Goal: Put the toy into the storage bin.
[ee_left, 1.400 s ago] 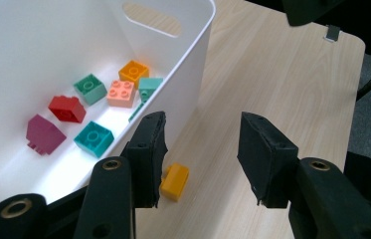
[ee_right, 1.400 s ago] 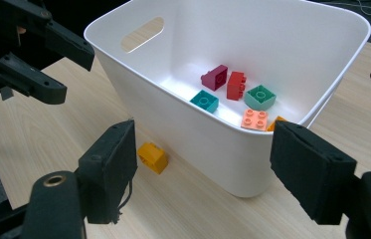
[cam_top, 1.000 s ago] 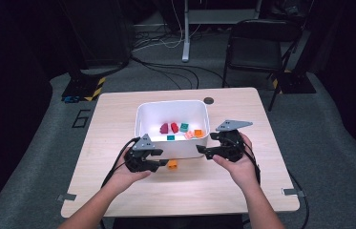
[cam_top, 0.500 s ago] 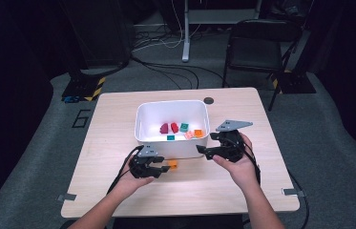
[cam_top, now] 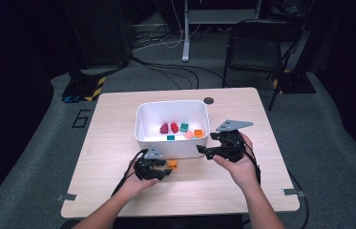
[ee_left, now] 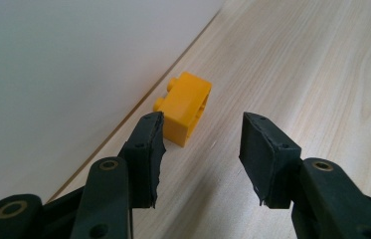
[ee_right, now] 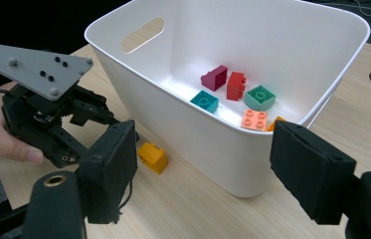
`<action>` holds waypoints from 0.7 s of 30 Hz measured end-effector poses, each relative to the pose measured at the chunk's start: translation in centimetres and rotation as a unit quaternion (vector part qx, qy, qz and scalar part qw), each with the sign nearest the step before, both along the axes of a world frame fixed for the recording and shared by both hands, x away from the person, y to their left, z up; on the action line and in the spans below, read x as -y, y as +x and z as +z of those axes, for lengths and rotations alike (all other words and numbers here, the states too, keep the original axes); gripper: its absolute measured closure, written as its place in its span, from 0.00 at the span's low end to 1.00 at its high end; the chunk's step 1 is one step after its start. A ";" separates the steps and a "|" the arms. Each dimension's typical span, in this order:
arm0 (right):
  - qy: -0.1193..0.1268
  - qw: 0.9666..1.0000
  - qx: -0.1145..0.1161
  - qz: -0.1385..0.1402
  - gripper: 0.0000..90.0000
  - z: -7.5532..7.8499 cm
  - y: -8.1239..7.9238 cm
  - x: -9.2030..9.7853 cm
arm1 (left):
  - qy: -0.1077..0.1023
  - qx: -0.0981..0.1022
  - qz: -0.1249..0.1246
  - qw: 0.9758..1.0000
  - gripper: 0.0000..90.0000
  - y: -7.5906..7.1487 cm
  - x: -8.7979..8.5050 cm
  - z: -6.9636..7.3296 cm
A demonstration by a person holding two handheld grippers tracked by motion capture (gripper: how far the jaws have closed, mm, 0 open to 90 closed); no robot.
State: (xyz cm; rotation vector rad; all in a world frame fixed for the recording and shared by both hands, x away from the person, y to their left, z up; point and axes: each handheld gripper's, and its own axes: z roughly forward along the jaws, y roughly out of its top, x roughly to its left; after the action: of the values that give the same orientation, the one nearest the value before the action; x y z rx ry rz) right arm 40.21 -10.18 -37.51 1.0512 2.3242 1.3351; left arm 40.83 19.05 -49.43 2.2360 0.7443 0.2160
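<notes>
The left tool sits low over the bench, its jaws parted to a middling gap and just now opening further, with nothing between them yet; the yellow toy brick lies a little ahead of the pads, on the wood and just beside the near wall of the white plastic bin; the widening looks meant to let the jaws straddle the brick, which rests on its side with its studs turned toward the bin. In the left gripper view the left pad already stands near the brick's corner while the right one is off to the side, so I judge the tool needs to slide forward before it can close. The right tool hovers at the bin's near right corner, jaws spread wide and empty, probably waiting or ready to steady the bin; from its view the brick shows close against the bin wall. Inside the bin lie a maroon, a red, two teal, a pink and an orange brick, which suggests the loose yellow one belongs there too.
</notes>
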 end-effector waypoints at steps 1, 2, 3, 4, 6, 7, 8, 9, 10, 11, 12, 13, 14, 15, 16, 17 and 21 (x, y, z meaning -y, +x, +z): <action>0.000 1.000 0.000 0.000 0.29 0.0 0.0 0.0 | 0.001 0.000 -0.001 1.000 0.58 0.0 0.1 -0.1; 0.000 1.000 -0.001 0.000 0.29 0.0 0.0 0.0 | 0.002 -0.002 -0.002 1.000 0.58 0.1 0.2 -0.2; 0.000 1.000 -0.001 -0.001 0.29 0.0 0.0 0.0 | 0.004 -0.004 -0.002 1.000 0.58 0.1 0.3 -0.3; 0.000 1.000 -0.001 0.000 0.29 0.0 0.0 0.0 | 0.003 -0.007 -0.003 1.000 0.58 0.0 0.5 -0.5; 0.000 1.000 -0.001 0.000 0.29 0.0 0.0 -0.1 | 0.000 -0.009 -0.007 1.000 0.58 -0.1 0.8 -0.6; 0.000 1.000 -0.001 0.000 0.29 0.0 0.0 -0.1 | 0.000 -0.012 -0.012 1.000 0.58 -0.2 1.0 -0.7; 0.000 1.000 -0.001 0.000 0.29 0.0 0.0 -0.1 | -0.004 -0.013 -0.014 1.000 0.58 -0.3 1.1 -0.8; 0.000 1.000 -0.001 0.000 0.29 0.0 0.0 -0.1 | -0.003 -0.013 -0.020 1.000 0.58 -0.4 1.3 -0.8; 0.000 1.000 -0.002 -0.001 0.29 0.0 0.0 0.0 | 0.001 -0.011 -0.022 1.000 0.58 -0.5 1.4 -0.8; 0.000 1.000 -0.001 -0.001 0.29 0.0 0.0 0.0 | 0.008 -0.008 -0.021 1.000 0.59 -0.6 1.5 -0.8; 0.000 1.000 -0.001 -0.001 0.29 0.0 0.0 0.0 | 0.008 -0.003 -0.018 1.000 0.59 -0.6 1.6 -0.8; 0.000 1.000 -0.001 -0.001 0.29 0.0 0.0 0.0 | 0.006 -0.004 -0.012 1.000 0.59 -0.6 1.6 -0.8; 0.000 1.000 -0.001 -0.001 0.29 0.0 0.0 0.0 | 0.011 0.002 -0.004 1.000 0.59 -0.6 1.6 -0.8; 0.001 1.000 -0.001 -0.001 0.29 0.0 0.0 0.0 | 0.014 0.003 0.001 1.000 0.58 -0.5 1.6 -0.7; 0.001 1.000 -0.001 0.000 0.29 0.0 0.0 0.0 | 0.014 0.004 0.007 1.000 0.58 -0.5 1.5 -0.8; 0.001 1.000 -0.001 0.000 0.29 0.0 0.0 0.0 | 0.015 0.002 0.009 1.000 0.58 -0.4 1.5 -0.8; 0.000 1.000 -0.001 0.001 0.29 0.0 0.0 -0.1 | 0.016 0.009 0.019 1.000 0.58 0.0 1.9 -0.8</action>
State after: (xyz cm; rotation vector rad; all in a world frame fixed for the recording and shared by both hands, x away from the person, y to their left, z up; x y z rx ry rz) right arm 40.20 -10.10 -37.56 1.0505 2.3272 1.3344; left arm 40.86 17.17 -50.22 2.2484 0.7800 0.2682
